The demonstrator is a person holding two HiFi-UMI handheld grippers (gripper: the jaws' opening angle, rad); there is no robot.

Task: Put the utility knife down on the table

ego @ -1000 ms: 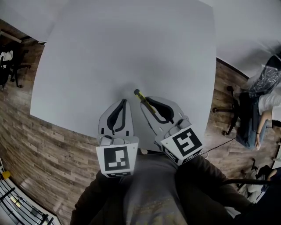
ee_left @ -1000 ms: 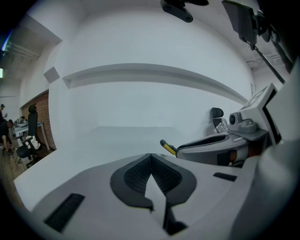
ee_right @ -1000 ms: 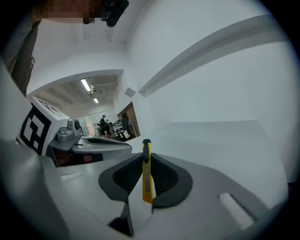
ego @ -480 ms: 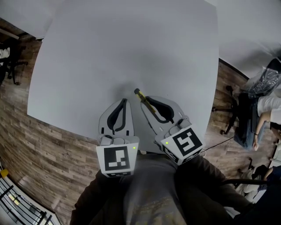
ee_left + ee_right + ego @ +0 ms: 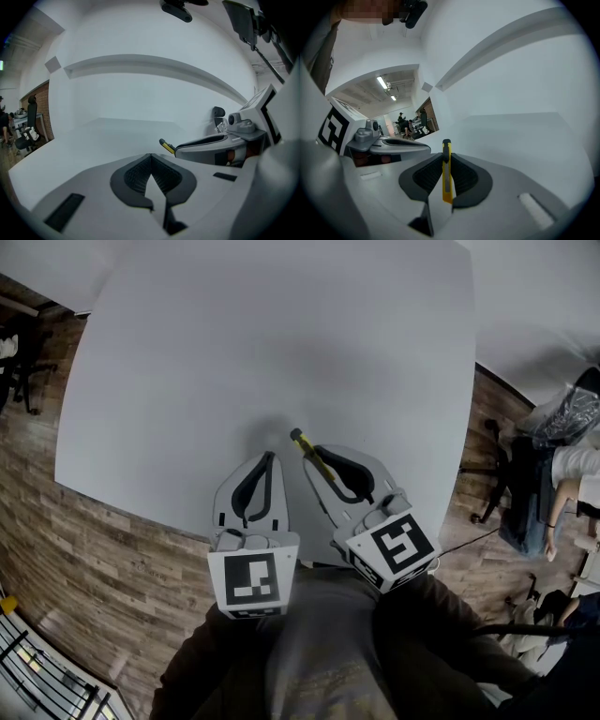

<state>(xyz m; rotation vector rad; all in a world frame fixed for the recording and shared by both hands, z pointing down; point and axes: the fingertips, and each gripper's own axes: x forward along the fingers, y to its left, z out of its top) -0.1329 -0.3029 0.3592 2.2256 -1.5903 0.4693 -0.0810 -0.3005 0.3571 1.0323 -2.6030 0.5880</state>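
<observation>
The right gripper is clenched on the utility knife, pads pressed against both flat sides of the yellow body. The knife stands on edge between them, its black-capped tip poking out past the jaw tips. From the head view, the knife points away from the person and a little to the left, over the near part of the white table. A soft shadow lies on the tabletop just beyond its tip (whether the knife touches the surface, I cannot tell). The left gripper sits just beside the right one, also over the table. Its jaws are closed tip to tip with nothing between them. Wooden floor shows around the table, and an office chair stands off to the right.
</observation>
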